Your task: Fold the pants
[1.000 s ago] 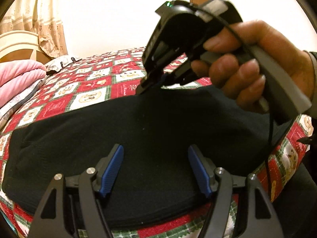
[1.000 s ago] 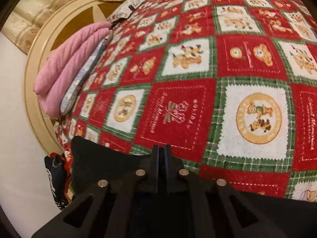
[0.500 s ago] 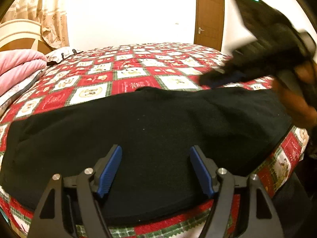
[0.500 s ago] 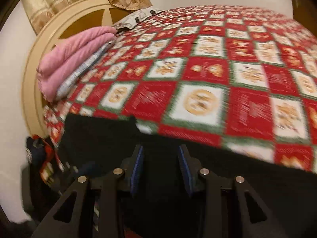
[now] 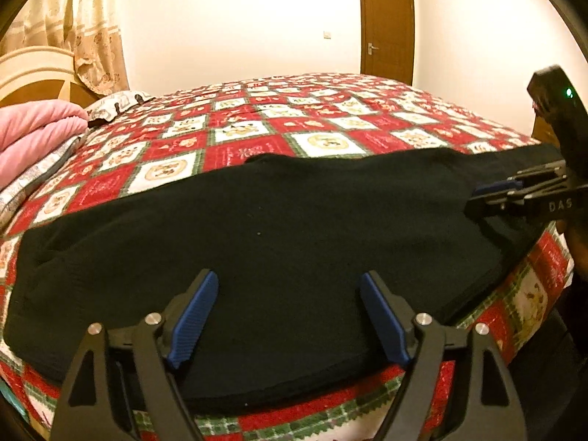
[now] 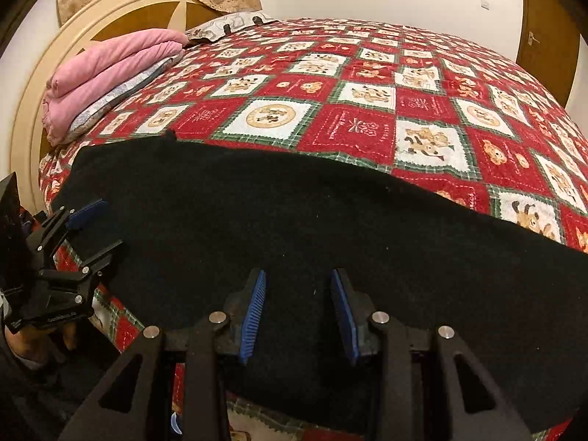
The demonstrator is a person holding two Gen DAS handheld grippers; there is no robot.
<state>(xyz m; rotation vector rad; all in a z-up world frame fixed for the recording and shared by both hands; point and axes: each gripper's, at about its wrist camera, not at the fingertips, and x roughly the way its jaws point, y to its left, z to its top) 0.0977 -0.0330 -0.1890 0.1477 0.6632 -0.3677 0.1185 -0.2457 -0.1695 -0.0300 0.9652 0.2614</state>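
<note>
The black pants (image 5: 279, 242) lie spread flat along the near edge of the bed, a long dark band across the red, green and white patchwork quilt (image 5: 257, 132). Their far edge shows a small raised bump near the middle, and the near edge follows the side of the mattress.

The left tool (image 5: 290, 316) hangs over the near part of the pants, its blue-padded fingers (image 5: 193, 318) spread wide apart with nothing between them. From the right wrist view it appears at the left end of the garment (image 6: 86, 228), by the bed's corner.

The right tool (image 6: 299, 310) hangs over the pants too, its blue pads parted with only a moderate gap, gripping nothing. In the left wrist view it sits at the garment's right end (image 5: 488, 198).

Folded pink bedding (image 6: 110, 70) rests by the cream headboard (image 6: 47, 73). A brown door (image 5: 386, 25) stands in the far wall.
</note>
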